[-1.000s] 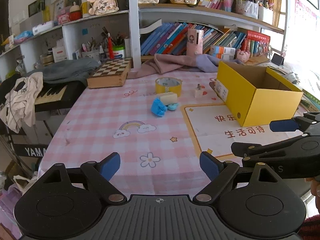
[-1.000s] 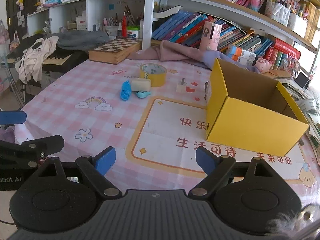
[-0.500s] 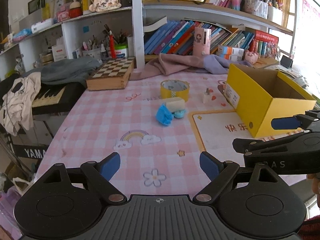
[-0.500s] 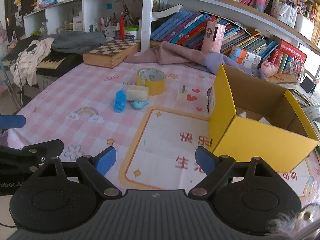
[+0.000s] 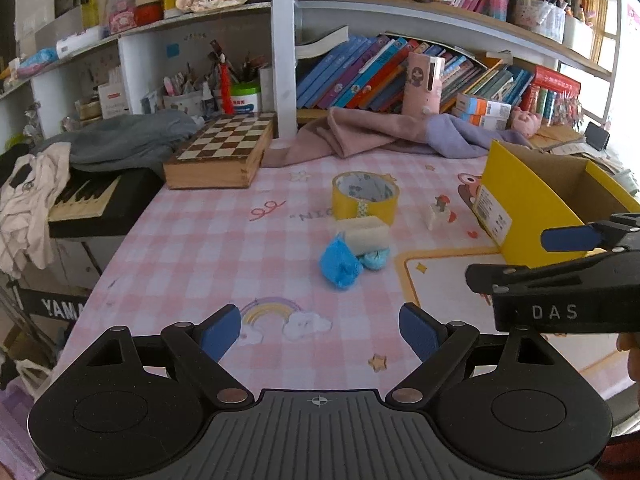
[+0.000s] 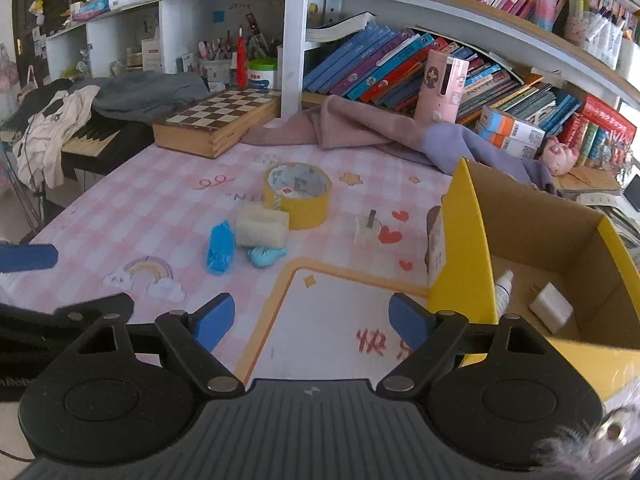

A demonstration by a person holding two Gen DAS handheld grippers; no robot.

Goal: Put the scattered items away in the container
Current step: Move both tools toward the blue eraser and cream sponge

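Left claw [image 5: 320, 330] gapes empty above tablecloth [image 5: 192, 248].

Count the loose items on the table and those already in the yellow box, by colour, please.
Blue, on table: 2, bag and lump
Yellow, on table: 1, tape
White, on table: 2, sponge and plug
White, in box: 2, bottle and block
Total: 7

Yellow box [image 6: 460, 248] open; tape roll [image 6: 298, 196], sponge [image 6: 262, 226] lie beside it.

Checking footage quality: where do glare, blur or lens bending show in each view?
Left wrist: window glare washes out the right edge beyond the yellow box; shelves bow. Right wrist: shelves curve likewise; the white block inside the box looks slightly smeared.
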